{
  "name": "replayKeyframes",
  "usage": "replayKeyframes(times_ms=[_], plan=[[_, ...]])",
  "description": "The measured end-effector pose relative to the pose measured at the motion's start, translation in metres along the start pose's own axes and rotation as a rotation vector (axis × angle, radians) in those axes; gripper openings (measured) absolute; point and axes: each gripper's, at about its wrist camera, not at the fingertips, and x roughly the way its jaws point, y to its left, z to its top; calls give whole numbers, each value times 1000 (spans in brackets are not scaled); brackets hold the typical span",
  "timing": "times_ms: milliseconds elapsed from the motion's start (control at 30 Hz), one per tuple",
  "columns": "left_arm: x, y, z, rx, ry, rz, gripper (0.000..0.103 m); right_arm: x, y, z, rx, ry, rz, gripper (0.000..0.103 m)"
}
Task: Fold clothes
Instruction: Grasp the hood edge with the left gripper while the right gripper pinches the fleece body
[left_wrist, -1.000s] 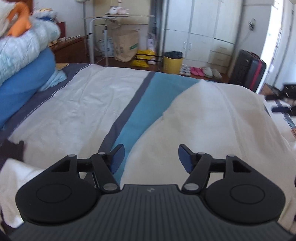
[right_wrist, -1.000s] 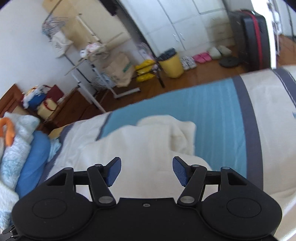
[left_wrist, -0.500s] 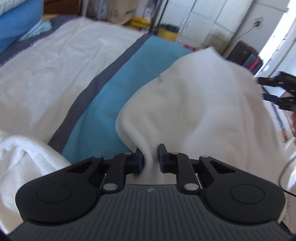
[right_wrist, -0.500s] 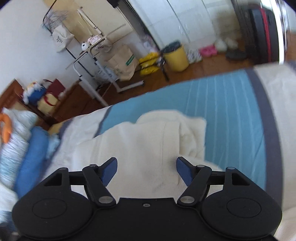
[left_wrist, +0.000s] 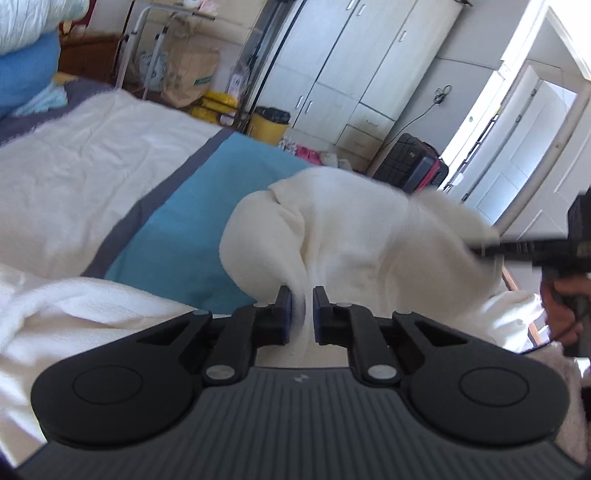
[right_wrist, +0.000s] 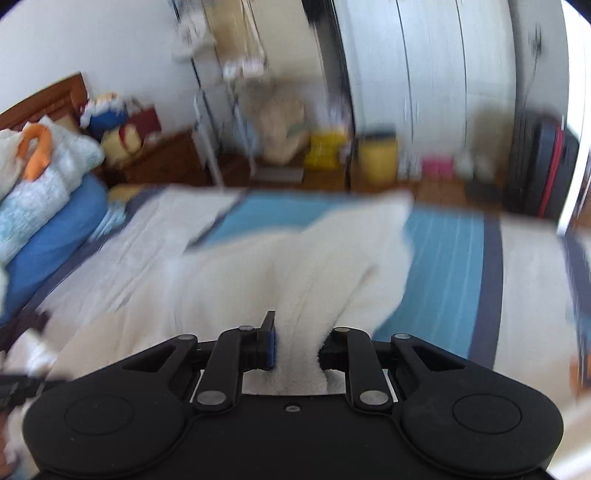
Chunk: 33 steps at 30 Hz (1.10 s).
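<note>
A white fleece garment (left_wrist: 351, 229) lies bunched on the striped bed cover (left_wrist: 177, 236), partly lifted off it. My left gripper (left_wrist: 301, 314) has its jaws closing, and a fold of the garment's near edge is pinched between the blue pads. In the right wrist view, which is blurred, my right gripper (right_wrist: 295, 349) is also closing, with a thick strip of the same garment (right_wrist: 332, 266) between its pads. At the far right of the left wrist view the right gripper (left_wrist: 535, 251) shows in a hand (left_wrist: 565, 299).
Another white fluffy cloth (left_wrist: 55, 314) lies at the bed's near left. Blue pillows and bedding (right_wrist: 44, 221) are stacked at the head of the bed. Beyond the bed stand a yellow bin (left_wrist: 267, 127), a black suitcase (left_wrist: 413, 166) and white wardrobes (left_wrist: 351, 66).
Both grippers went from wide open to closed on the white garment, the left first, the right in the last half second. The garment's edge has lifted and bunched. The right view swung sideways.
</note>
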Motion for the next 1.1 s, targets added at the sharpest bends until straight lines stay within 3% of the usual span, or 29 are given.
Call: replayKeyframes(times_ms=[67,167,233,300,367,433,533,600,633,667,733,767,867,933,1000,1033,1100], plan=[[-11,-3,-1,14,-20,-22,11,-4,-4,-29,-1,101,18,21],[-18,-5,-2,22,-58,-50,12,-22,10,-45,-87,129,-25,21],[-16,-7,-2,32,-78,-17,18,-33,12,-47,-105,136,-13,20],[-9,-7,0,29,-88,39,40,-40,9,-52,-115,149,-6,20],[0,-5,4,3,-95,88,54,-44,5,-64,-97,173,8,20],[13,-2,11,-48,-40,117,62,-52,-1,-80,-86,176,32,18],[33,-19,21,7,97,119,65,-65,-2,-92,-96,150,69,18],[43,-35,18,81,90,133,84,-65,-4,-90,-76,150,72,20],[48,-40,16,106,85,144,86,-65,-5,-89,-53,147,77,24],[56,-40,11,117,99,147,83,-66,-5,-88,-29,139,86,26],[73,-35,-2,103,180,146,26,-69,-7,-86,20,119,110,41],[76,-31,-12,79,211,133,2,-71,-9,-85,43,106,122,43],[69,-31,-35,66,241,101,0,-80,-14,-74,87,56,125,51],[57,-40,-46,93,247,76,0,-82,-20,-66,142,17,92,64],[41,-53,-45,151,207,84,0,-80,-32,-59,244,-5,66,72],[34,-60,-43,188,178,95,0,-71,-39,-56,293,12,48,84],[21,-73,-37,242,116,111,2,-49,-52,-50,374,61,7,92]])
